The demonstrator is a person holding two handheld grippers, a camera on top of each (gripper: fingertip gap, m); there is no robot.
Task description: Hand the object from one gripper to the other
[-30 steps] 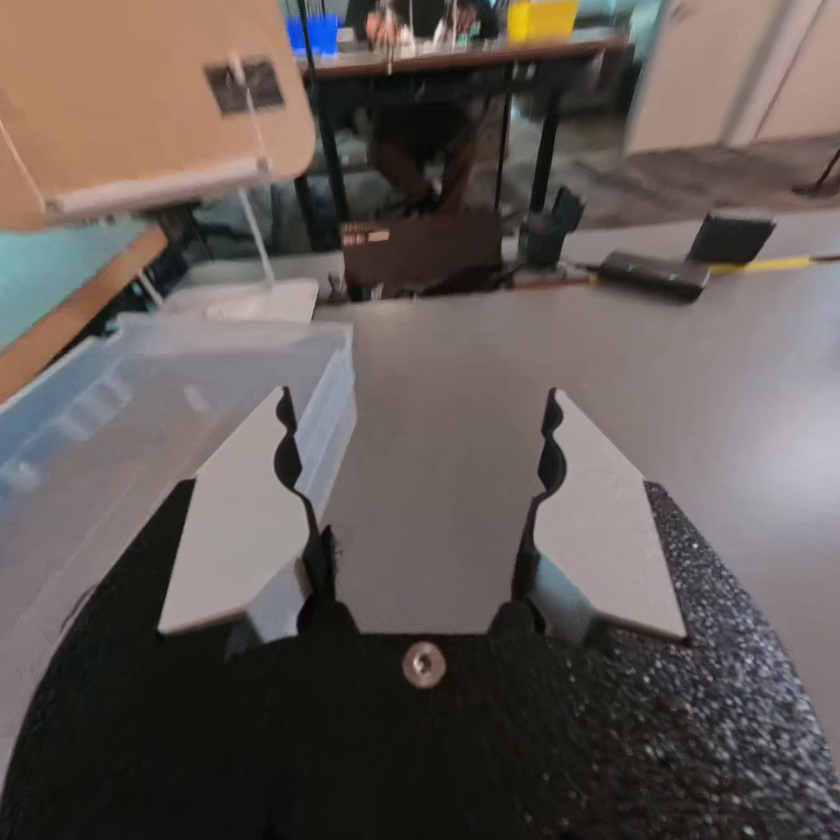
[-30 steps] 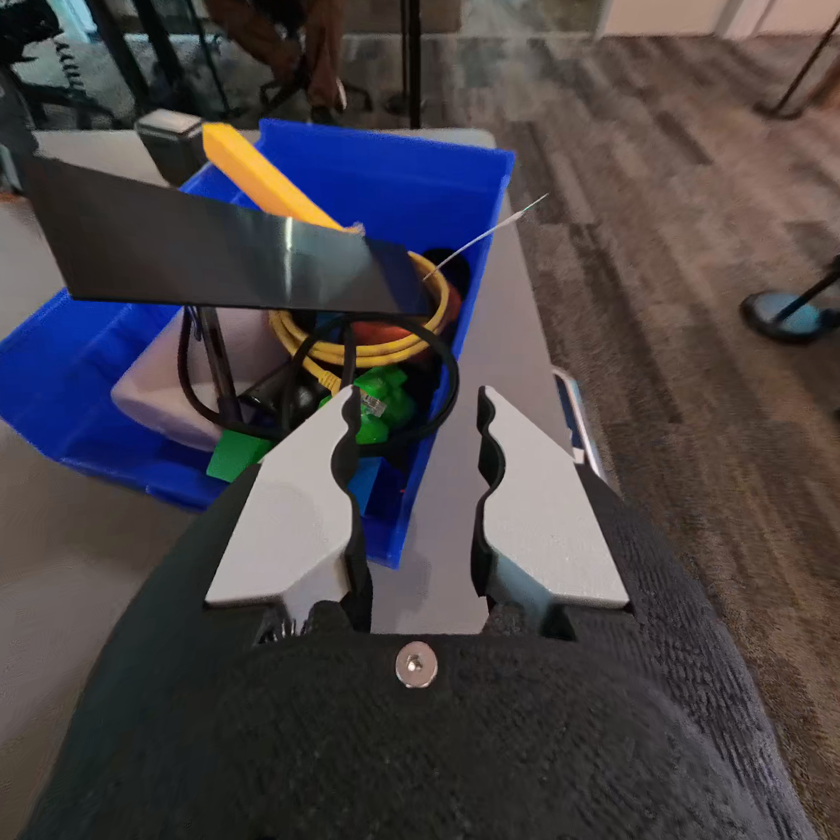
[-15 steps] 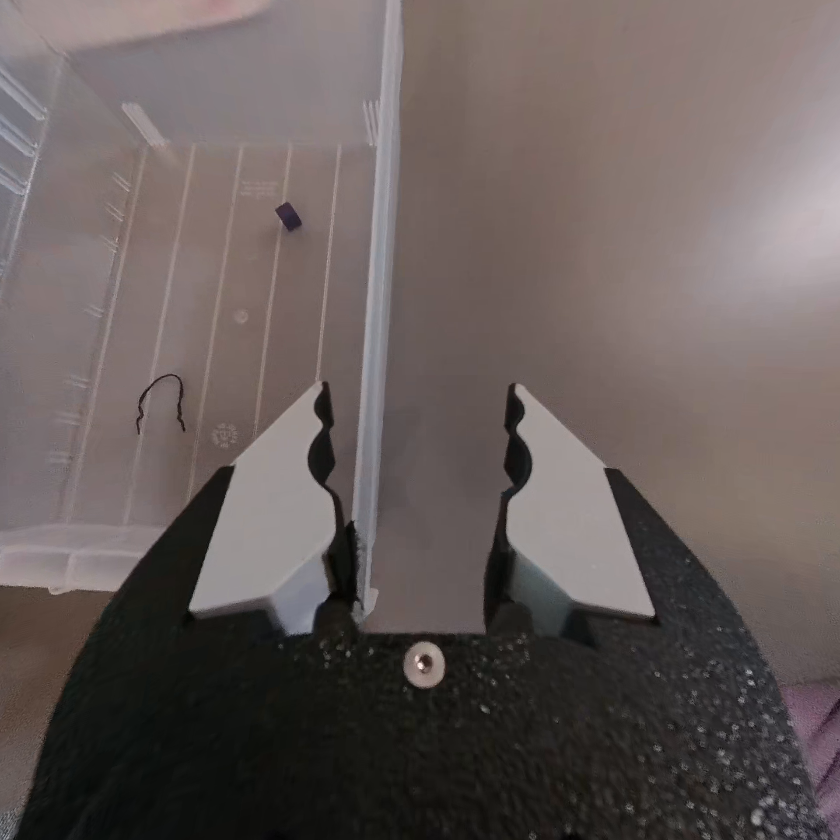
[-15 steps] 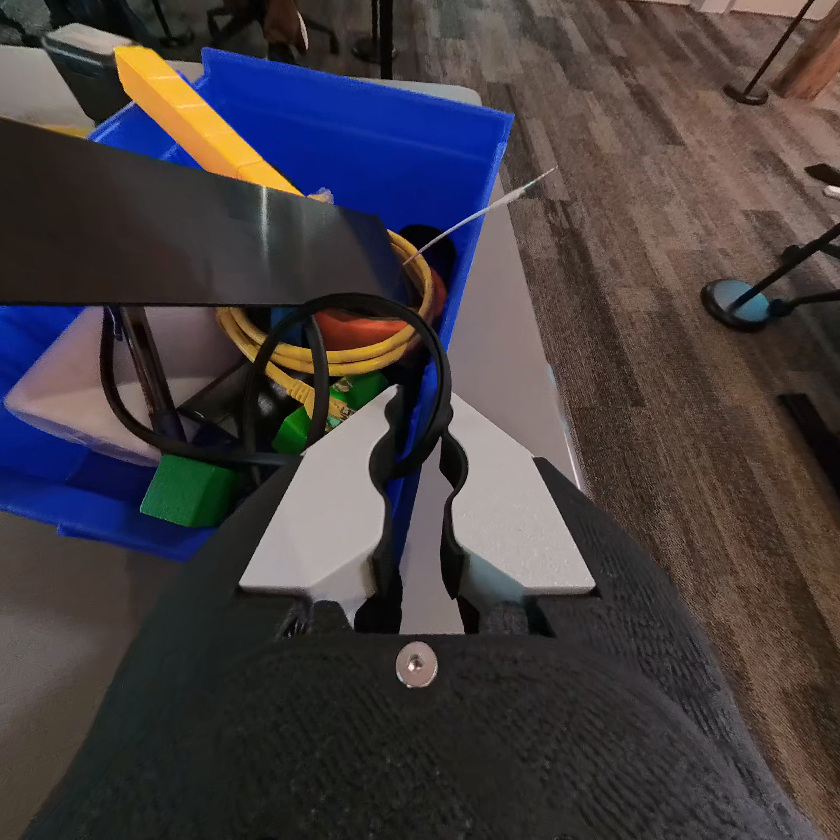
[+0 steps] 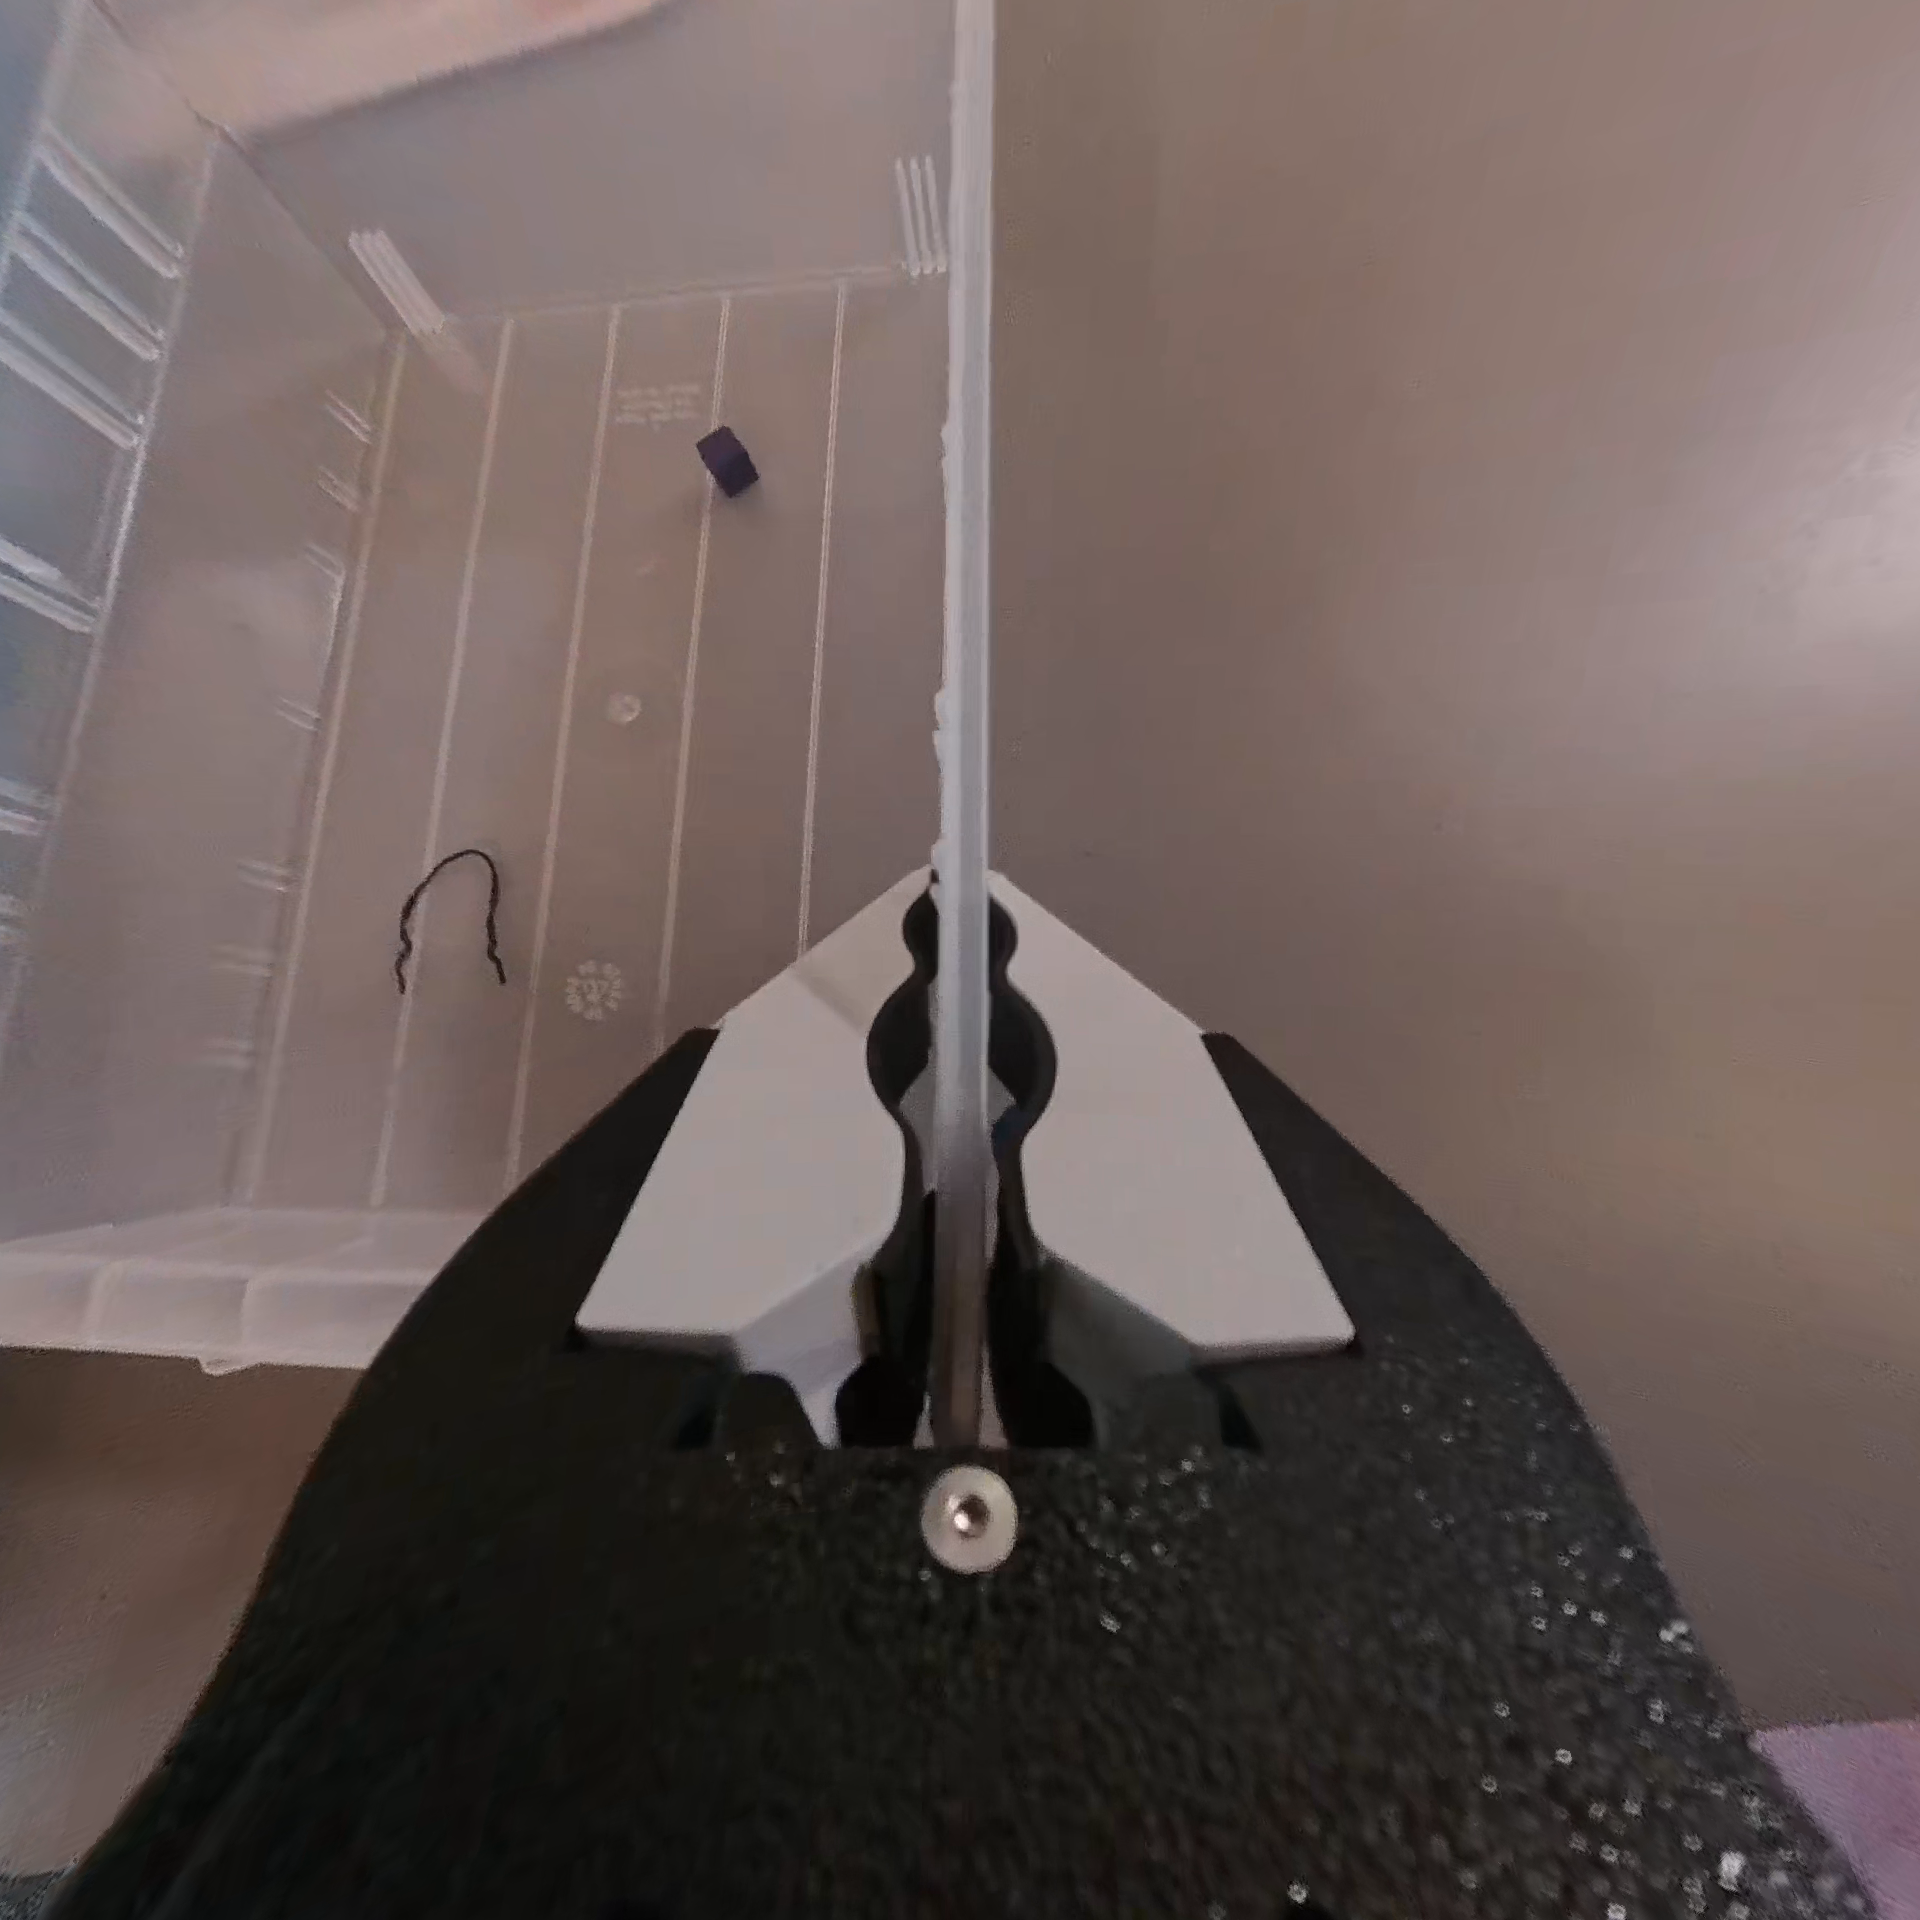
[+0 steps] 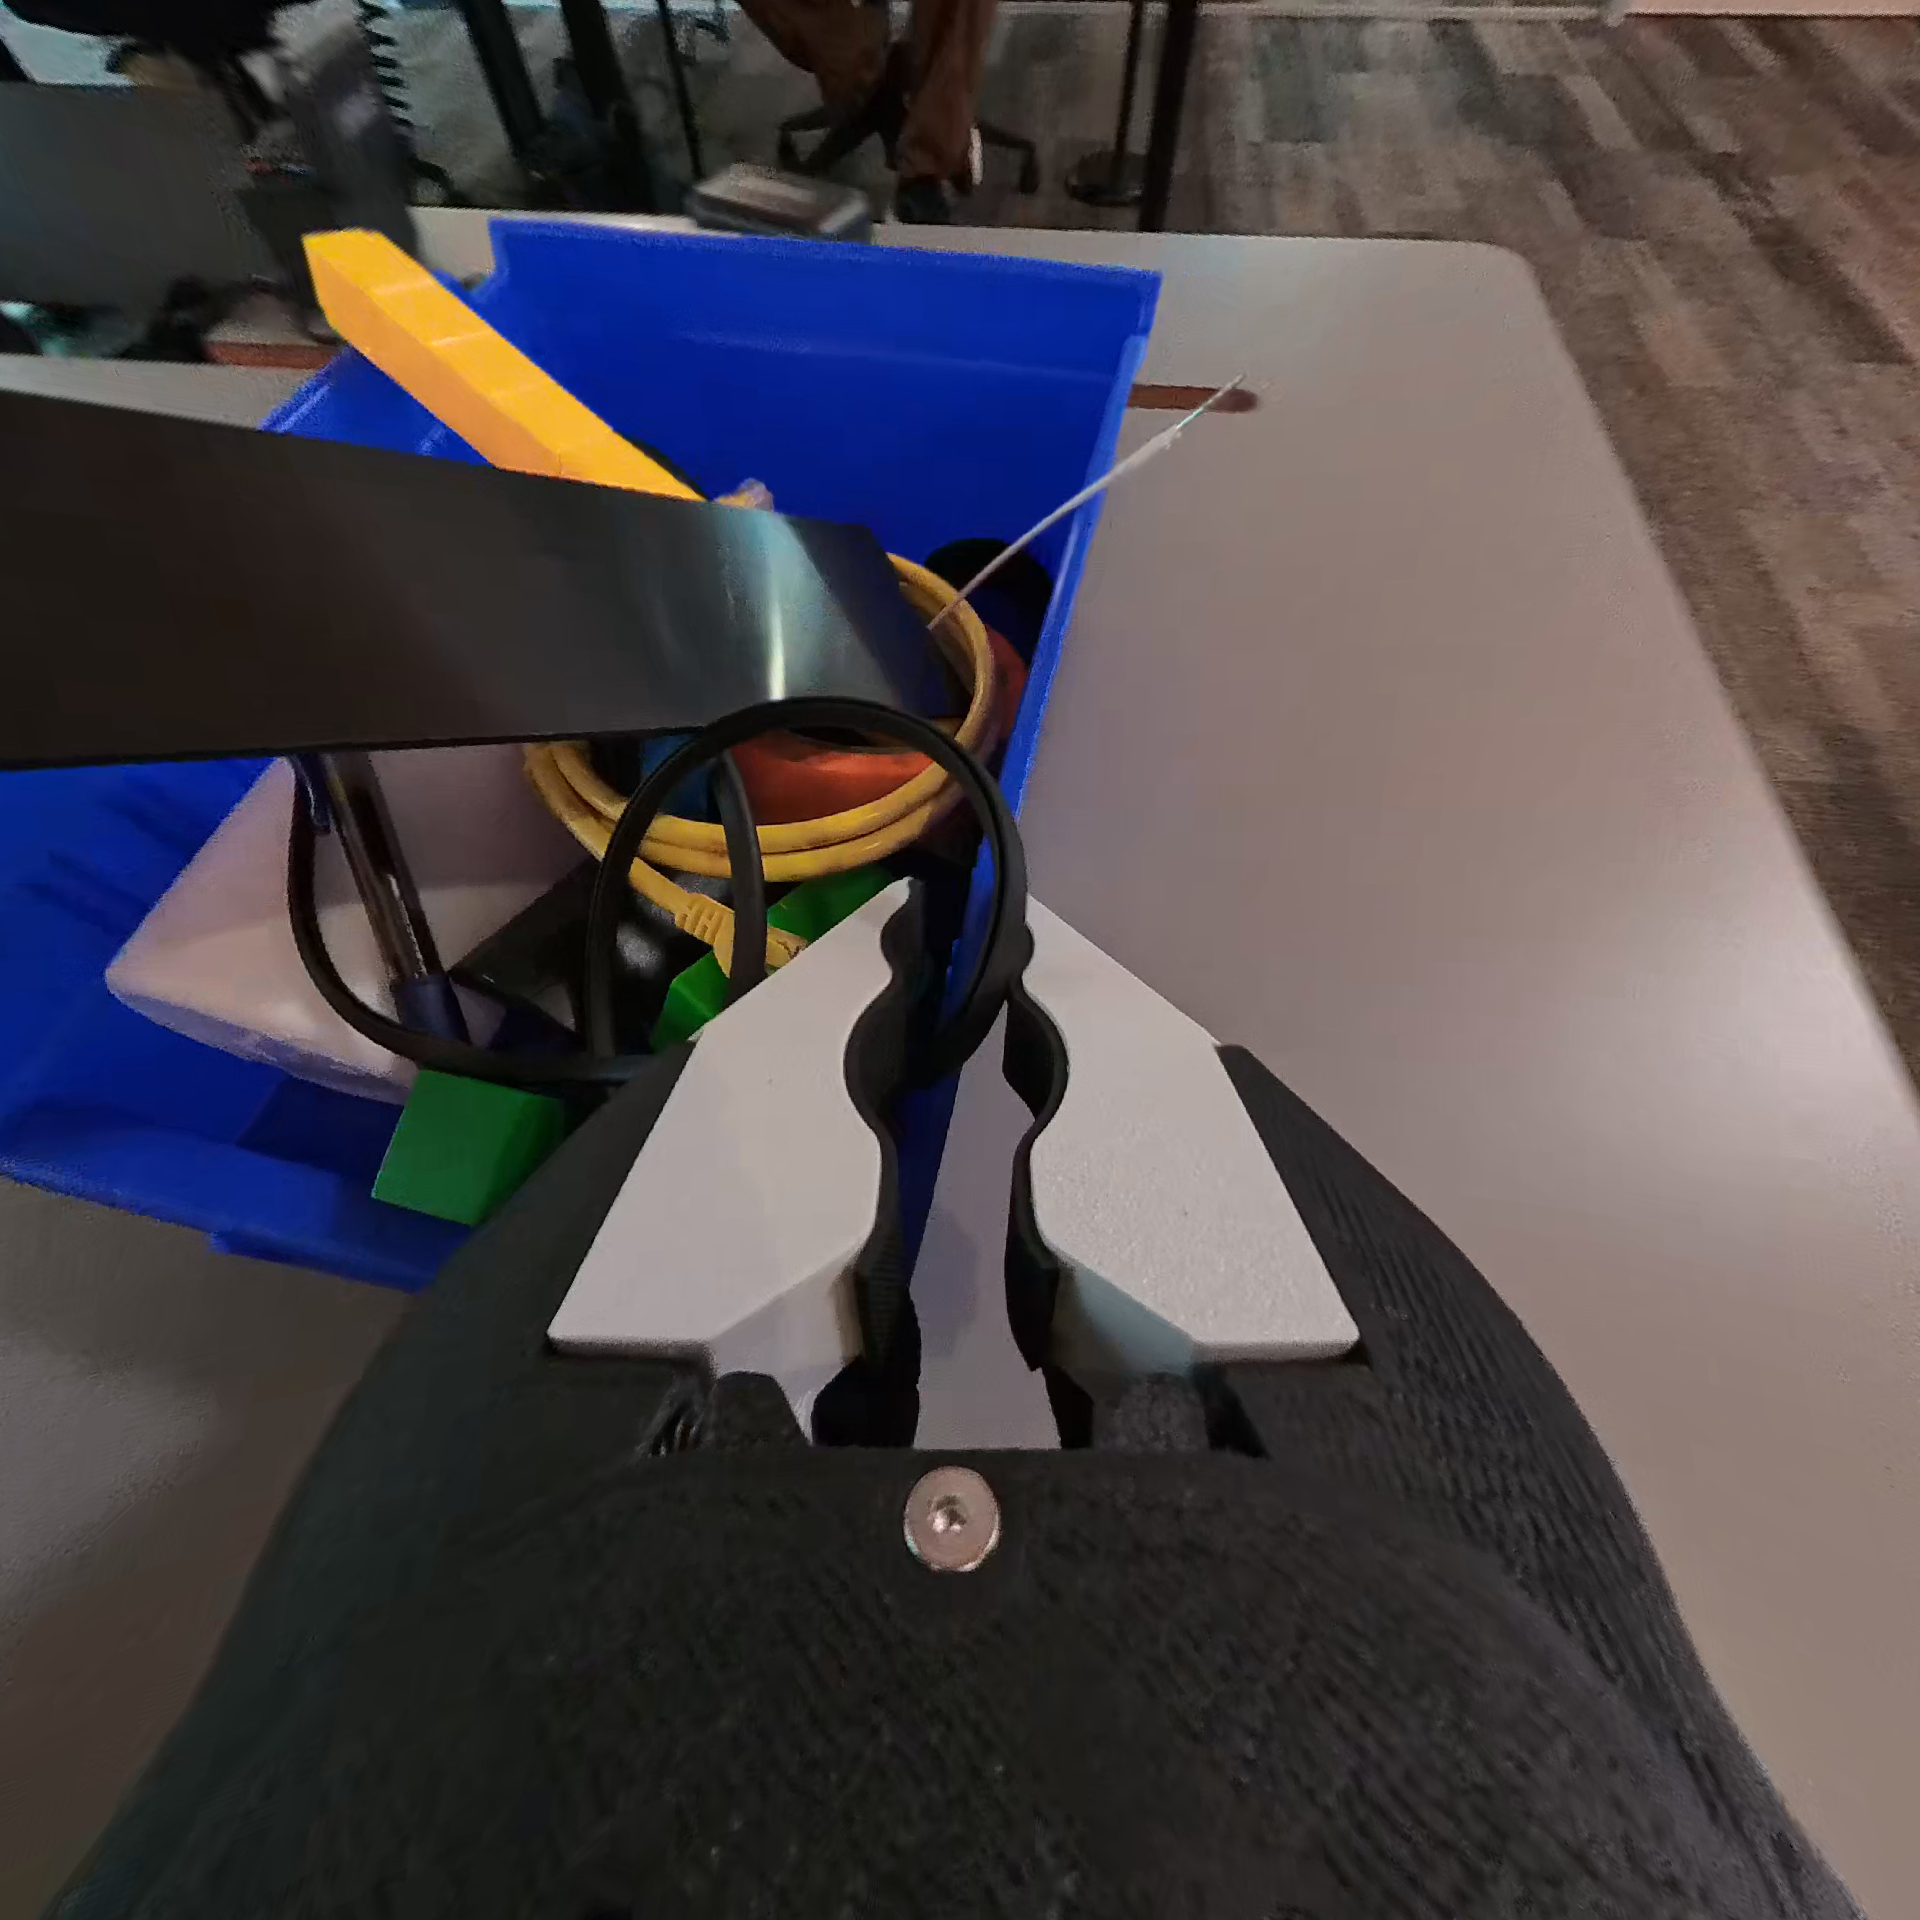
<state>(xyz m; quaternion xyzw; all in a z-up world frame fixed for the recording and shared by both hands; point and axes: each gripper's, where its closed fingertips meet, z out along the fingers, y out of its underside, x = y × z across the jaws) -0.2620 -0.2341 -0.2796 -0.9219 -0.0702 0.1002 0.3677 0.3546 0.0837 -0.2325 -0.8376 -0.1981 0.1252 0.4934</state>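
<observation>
With the left tongs (image 5: 961, 914) clamped on the clear bin (image 5: 966, 520) wall and the right tongs (image 6: 961, 935) pinching the black cable (image 6: 810, 727), whose loop rises toward 12 o'clock, lifting risks snagging the yellow cable (image 6: 790, 842).

This looks like an office or lab workroom. A grey worktop (image 6: 1403, 727) fills the right of the right wrist view, with wood-look plank flooring (image 6: 1714, 156) at upper right and black desk legs (image 6: 1158, 104) and a chair base (image 6: 883, 145) along the top. A blue parts bin (image 6: 831, 343) of cables and blocks sits upper left, and a clear plastic storage tub (image 5: 312, 727) fills the left of the left wrist view.
</observation>
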